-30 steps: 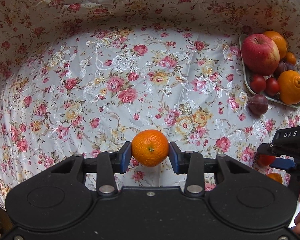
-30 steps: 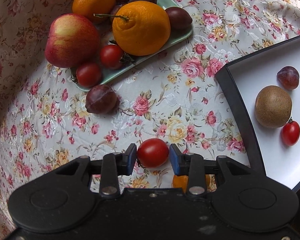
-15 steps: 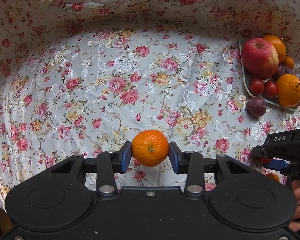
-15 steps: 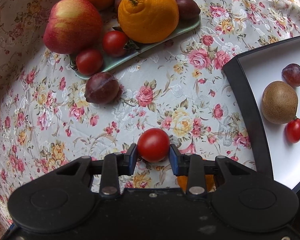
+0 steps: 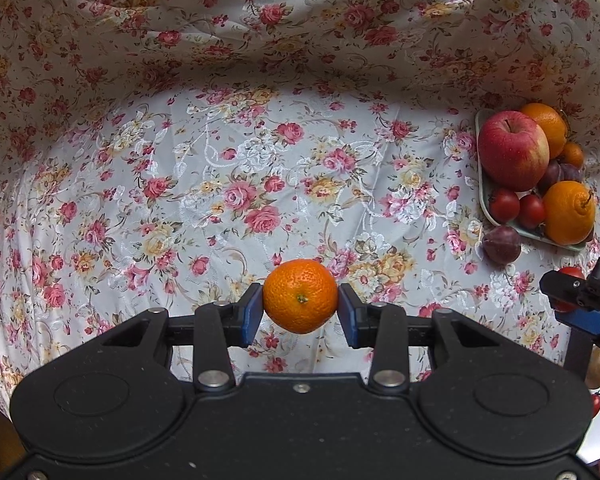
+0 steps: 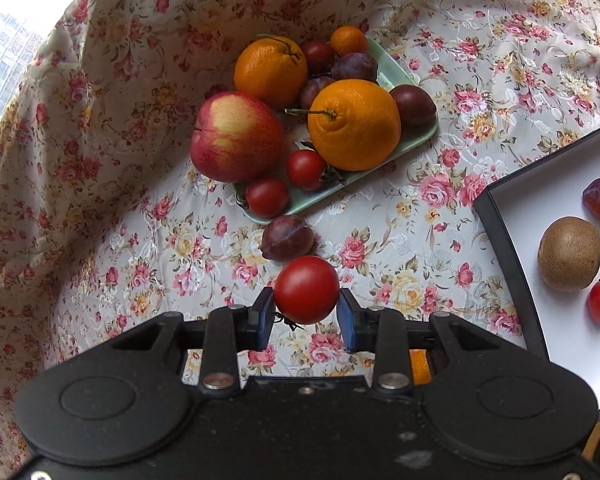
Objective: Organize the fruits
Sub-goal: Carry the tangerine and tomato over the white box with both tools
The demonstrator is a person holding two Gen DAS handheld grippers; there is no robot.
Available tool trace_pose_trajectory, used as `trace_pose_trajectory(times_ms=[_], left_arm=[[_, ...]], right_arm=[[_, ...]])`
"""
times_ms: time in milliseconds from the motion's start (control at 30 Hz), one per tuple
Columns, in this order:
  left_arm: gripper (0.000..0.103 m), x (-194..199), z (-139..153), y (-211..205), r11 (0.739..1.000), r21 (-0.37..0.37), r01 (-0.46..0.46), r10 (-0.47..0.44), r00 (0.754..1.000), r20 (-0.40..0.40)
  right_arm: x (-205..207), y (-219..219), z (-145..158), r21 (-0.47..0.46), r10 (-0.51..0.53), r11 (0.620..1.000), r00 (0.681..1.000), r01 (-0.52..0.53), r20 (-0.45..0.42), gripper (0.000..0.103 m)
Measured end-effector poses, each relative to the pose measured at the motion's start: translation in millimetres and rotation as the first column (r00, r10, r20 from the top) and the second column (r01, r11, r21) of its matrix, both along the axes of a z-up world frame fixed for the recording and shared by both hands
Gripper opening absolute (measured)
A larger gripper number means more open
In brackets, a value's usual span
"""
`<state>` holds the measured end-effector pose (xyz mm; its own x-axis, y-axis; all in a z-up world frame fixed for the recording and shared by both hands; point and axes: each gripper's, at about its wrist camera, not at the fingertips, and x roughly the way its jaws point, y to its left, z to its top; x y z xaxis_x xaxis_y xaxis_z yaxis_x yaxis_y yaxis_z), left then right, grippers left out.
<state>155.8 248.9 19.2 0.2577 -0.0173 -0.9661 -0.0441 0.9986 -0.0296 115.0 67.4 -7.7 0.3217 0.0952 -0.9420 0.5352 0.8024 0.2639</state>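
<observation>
My left gripper (image 5: pixel 300 312) is shut on a small mandarin (image 5: pixel 300 295) and holds it above the floral cloth. My right gripper (image 6: pixel 306 312) is shut on a cherry tomato (image 6: pixel 306 289) above the cloth; it also shows at the right edge of the left wrist view (image 5: pixel 580 300). A green plate (image 6: pixel 412 142) holds a red apple (image 6: pixel 236 136), two oranges, plums and cherry tomatoes. A loose plum (image 6: pixel 287 238) lies on the cloth just off the plate. A white tray with a black rim (image 6: pixel 500 240) at the right holds a kiwi (image 6: pixel 570 254), a plum and a cherry tomato.
The floral cloth (image 5: pixel 220 184) covers the table and rises as a backdrop behind. A small orange fruit (image 6: pixel 419 366) lies on the cloth under my right gripper, mostly hidden. A window shows at the top left of the right wrist view.
Both grippers have risen and pulled back from the table, each still holding its fruit. The plate and tray now look farther away.
</observation>
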Motion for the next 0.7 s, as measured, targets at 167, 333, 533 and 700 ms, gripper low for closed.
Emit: trace_pose_trajectory(times_ms=[167,333,533,700], left_arm=[[0.048,-1.3,5.4,-16.0,1.0,0.011,0.023,-0.023,1.0,0.018],[0.048,-5.5,10.3,-44.9,0.997,0.002,0.077,-0.077,0.997,0.028],[0.048,-19.0,12.0,-93.5,0.984,0.001,0.178,-0.178,0.983,0.035],[0.048,-38.2,8.8,-141.2,0.962,-0.013,0.271,-0.271,0.962,0.026]], right_arm=[[-7.2,-11.4,13.6,-0.046,-0.012,0.999,1.0,0.013,0.027,0.035],[-17.7,-36.3,17.2,-0.051,-0.059,0.997,0.998,0.06,0.02,0.035],[-36.8,-80.0,22.2,-0.064,-0.154,0.986,0.988,0.154,0.011,0.035],[-60.5,-127.4,26.4,-0.067,-0.271,0.96,0.963,0.271,0.004,0.035]])
